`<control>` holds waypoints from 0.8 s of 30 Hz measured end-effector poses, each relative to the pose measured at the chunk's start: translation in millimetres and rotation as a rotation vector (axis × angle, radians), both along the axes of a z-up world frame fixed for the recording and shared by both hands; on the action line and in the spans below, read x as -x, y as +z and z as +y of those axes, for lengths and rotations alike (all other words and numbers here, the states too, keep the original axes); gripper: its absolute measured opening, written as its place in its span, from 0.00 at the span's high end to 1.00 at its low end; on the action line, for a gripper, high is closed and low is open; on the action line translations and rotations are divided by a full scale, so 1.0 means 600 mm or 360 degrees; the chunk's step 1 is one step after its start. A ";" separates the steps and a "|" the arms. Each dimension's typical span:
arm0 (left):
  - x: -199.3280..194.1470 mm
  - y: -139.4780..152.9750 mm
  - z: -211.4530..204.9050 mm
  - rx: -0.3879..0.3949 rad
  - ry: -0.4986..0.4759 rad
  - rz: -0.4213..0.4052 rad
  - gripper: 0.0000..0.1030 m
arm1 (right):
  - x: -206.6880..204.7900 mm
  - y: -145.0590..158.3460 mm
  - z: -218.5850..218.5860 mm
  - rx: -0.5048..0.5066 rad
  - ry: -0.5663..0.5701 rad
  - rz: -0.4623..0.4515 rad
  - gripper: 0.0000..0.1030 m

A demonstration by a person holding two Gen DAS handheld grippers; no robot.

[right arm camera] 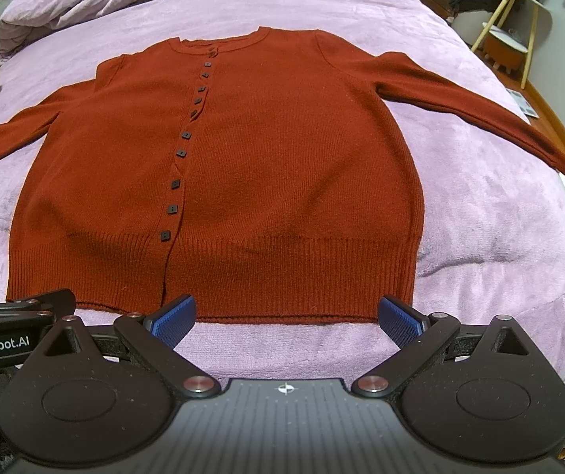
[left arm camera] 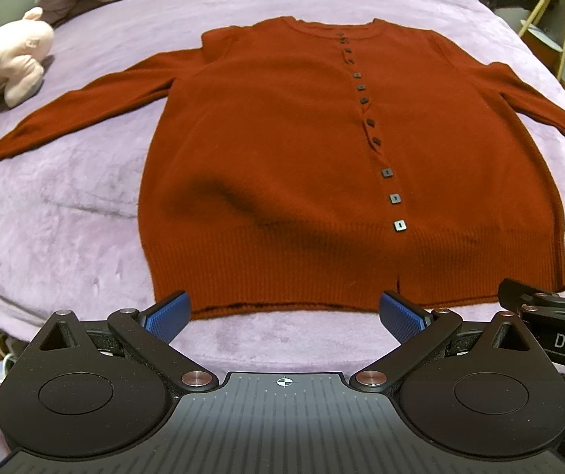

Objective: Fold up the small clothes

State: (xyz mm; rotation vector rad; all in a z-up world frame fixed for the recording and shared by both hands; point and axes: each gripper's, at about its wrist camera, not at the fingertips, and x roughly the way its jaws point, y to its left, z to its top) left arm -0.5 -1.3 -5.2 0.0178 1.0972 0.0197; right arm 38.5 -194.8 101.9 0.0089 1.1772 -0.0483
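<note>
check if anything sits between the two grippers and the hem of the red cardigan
Nothing visible does. The left gripper and right gripper both hang open just short of the cardigan hem, with only bare purple blanket in between. The pink plush toy lies far off beside the left sleeve.

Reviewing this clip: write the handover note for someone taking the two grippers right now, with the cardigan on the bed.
Left gripper: open, empty, just short of the hem.
Right gripper: open, empty, also at the hem, beside the left one.
Red cardigan: buttoned, lying flat and face up on the purple bedspread, both sleeves spread outward, hem nearest the grippers.
A pink plush toy lies beyond the left sleeve, apart from it.
Done: garment laid out; no fold is visible.
Left: all folding, probably sleeves in first, then the body.
</note>
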 end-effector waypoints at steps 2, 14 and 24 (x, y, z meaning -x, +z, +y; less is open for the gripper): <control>0.000 0.000 0.000 0.0001 -0.0001 0.0000 0.00 | 0.001 -0.001 0.000 0.0000 0.0001 -0.0002 0.04; 0.000 0.000 0.000 0.0000 0.0000 0.0000 0.00 | 0.001 -0.001 0.000 -0.0004 -0.0002 -0.0001 0.04; 0.001 -0.001 0.002 -0.0002 0.0001 0.0002 0.00 | 0.002 -0.002 0.000 -0.0008 -0.0004 -0.0006 0.04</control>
